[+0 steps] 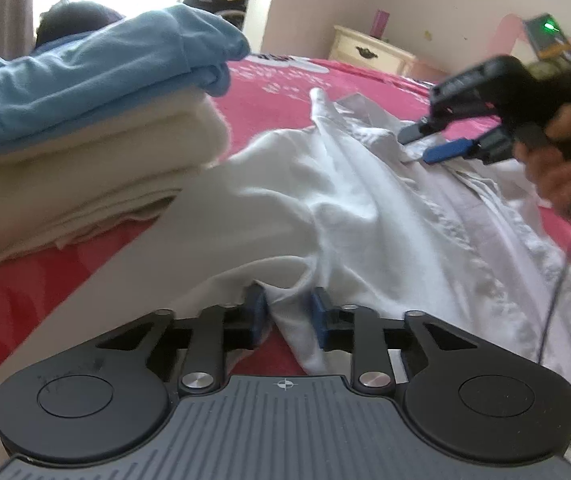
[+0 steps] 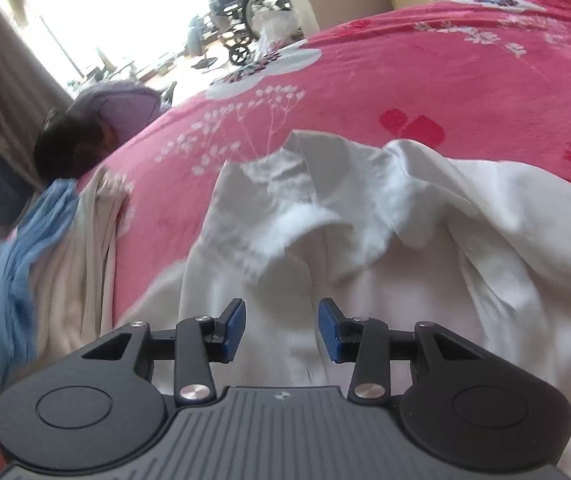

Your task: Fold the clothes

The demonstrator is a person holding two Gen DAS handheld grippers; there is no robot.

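A white collared shirt lies crumpled on the pink floral bedspread. My left gripper is shut on a fold of the shirt's near edge, and the cloth runs up between its blue pads. My right gripper, held by a hand, hovers over the collar area at the right. In the right wrist view, the right gripper is open just above the shirt, below the collar, with nothing pinched between its pads.
A folded stack sits at the left, a blue garment on top of cream ones. A cream nightstand stands past the bed. A wheelchair and a curtain are across the room.
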